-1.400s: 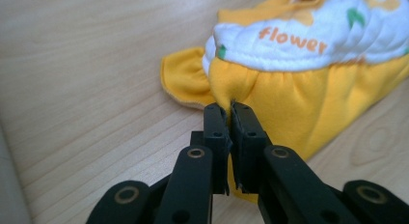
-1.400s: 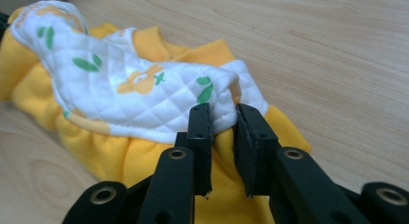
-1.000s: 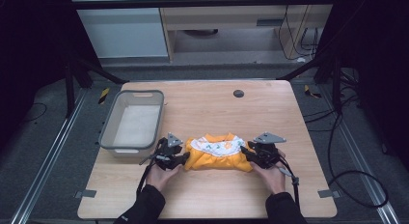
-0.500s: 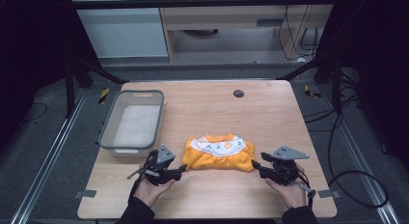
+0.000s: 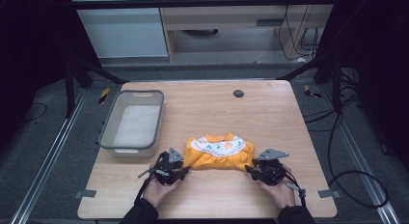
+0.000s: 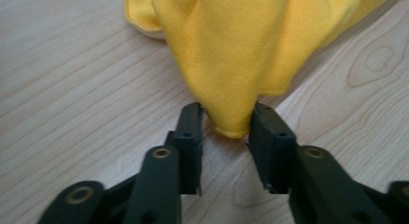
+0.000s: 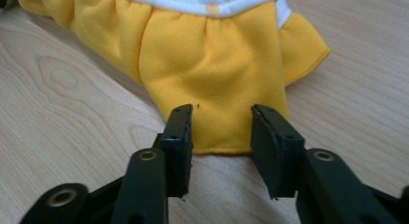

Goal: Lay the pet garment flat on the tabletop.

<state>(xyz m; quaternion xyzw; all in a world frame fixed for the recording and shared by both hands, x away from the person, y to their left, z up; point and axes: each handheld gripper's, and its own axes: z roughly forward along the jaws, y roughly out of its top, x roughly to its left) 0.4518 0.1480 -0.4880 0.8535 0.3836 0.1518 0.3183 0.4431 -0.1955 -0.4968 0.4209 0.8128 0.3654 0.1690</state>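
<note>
A yellow garment (image 5: 219, 154) with a white patterned panel lies spread on the wooden table (image 5: 270, 113), near its front edge. My left gripper (image 5: 179, 170) is at the garment's lower left corner. In the left gripper view its jaws stand apart, and a bunched yellow corner (image 6: 230, 89) reaches down between them and touches both. My right gripper (image 5: 254, 170) is at the lower right corner. The right gripper view has its jaws apart over a flat yellow flap (image 7: 217, 89), whose hem lies between them.
A grey plastic bin (image 5: 132, 122) stands on the left of the table, just behind my left hand. A small dark round disc (image 5: 238, 93) sits near the far edge. Bare wood stretches behind and to the right of the garment.
Both grippers drew back toward the person and outward from the garment's sides, then came in again to its two lower corners. The garment has stayed where it was.
</note>
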